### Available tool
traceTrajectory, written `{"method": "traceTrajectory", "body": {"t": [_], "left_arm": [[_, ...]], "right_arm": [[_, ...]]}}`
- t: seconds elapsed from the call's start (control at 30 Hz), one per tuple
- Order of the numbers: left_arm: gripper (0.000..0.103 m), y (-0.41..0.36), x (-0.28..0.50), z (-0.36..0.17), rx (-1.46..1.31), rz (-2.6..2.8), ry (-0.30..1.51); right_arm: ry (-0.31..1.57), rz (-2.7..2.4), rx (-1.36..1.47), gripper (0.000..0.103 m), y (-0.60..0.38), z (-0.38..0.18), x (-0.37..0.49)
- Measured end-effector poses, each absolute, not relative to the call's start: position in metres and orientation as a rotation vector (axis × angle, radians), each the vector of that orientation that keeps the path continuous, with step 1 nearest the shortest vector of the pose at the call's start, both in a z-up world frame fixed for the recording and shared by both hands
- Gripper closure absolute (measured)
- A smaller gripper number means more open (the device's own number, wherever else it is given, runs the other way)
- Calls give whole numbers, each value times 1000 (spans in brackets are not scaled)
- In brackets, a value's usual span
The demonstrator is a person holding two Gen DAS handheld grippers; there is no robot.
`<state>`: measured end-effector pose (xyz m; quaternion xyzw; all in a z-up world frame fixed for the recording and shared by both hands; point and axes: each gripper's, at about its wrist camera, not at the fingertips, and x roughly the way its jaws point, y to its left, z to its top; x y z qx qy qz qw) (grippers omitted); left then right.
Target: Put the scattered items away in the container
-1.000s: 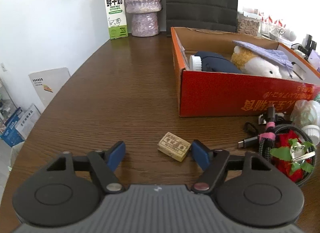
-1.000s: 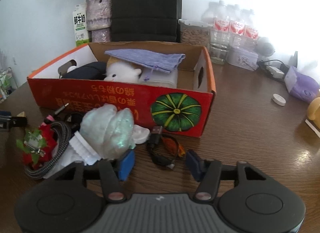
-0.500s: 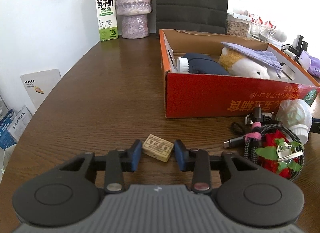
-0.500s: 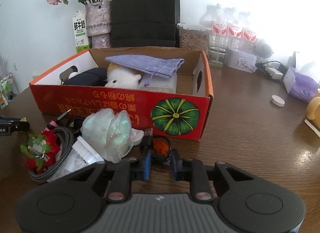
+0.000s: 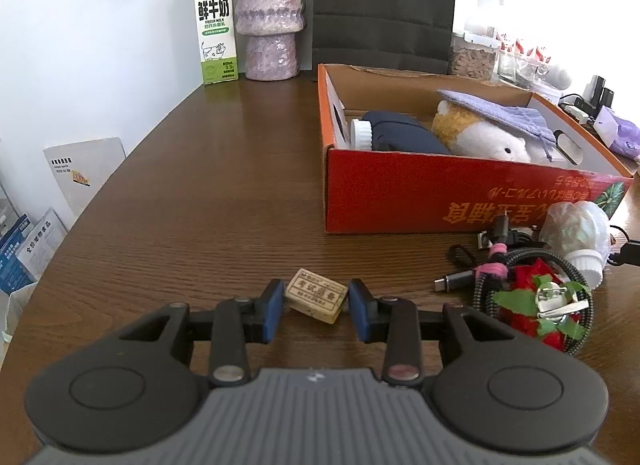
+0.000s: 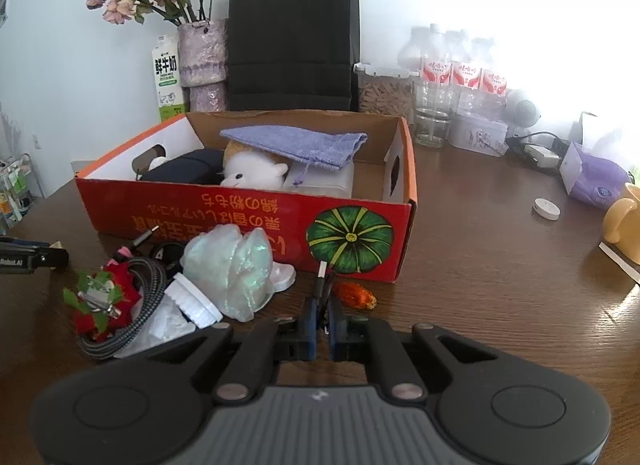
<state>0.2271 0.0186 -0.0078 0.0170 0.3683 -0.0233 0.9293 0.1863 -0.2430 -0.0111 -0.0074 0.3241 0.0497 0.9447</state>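
Here the red cardboard box [image 6: 248,221], open-topped with a green pumpkin printed on its near wall, sits far of both tools on the brown wooden table [image 5: 200,193], already holding a white plush toy [image 6: 256,175] under a lilac cloth pouch [image 6: 296,143]. Left of the pumpkin, a pile of loose things lies against the box: a pearly crumpled plastic bag [image 6: 232,265], a coiled grey braided cable [image 6: 140,297] and a red fabric rose [image 5: 536,313].

The left gripper [image 5: 316,305] clamps a small tan eraser block [image 5: 318,300], both blue pads touching its ends while it lies skewed on the table. The right gripper [image 6: 323,319] is clenched on a thin dark cable loop [image 6: 322,285], its plug sticking up between the pads.

The skewed eraser could pivot out on lifting; the loop may drag the orange wrapped sweet [image 6: 356,294] beside it.

Only the right view shows the sweet and pinched cable; only the left shows the eraser grip.
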Motion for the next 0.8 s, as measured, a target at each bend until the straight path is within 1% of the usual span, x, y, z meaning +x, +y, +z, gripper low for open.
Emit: {"method": "traceTrajectory", "body": {"t": [0.8], "left_arm": [[67, 6, 199, 16, 45, -57, 691]], "right_arm": [[581, 118, 5, 101, -242, 10, 158]]}}
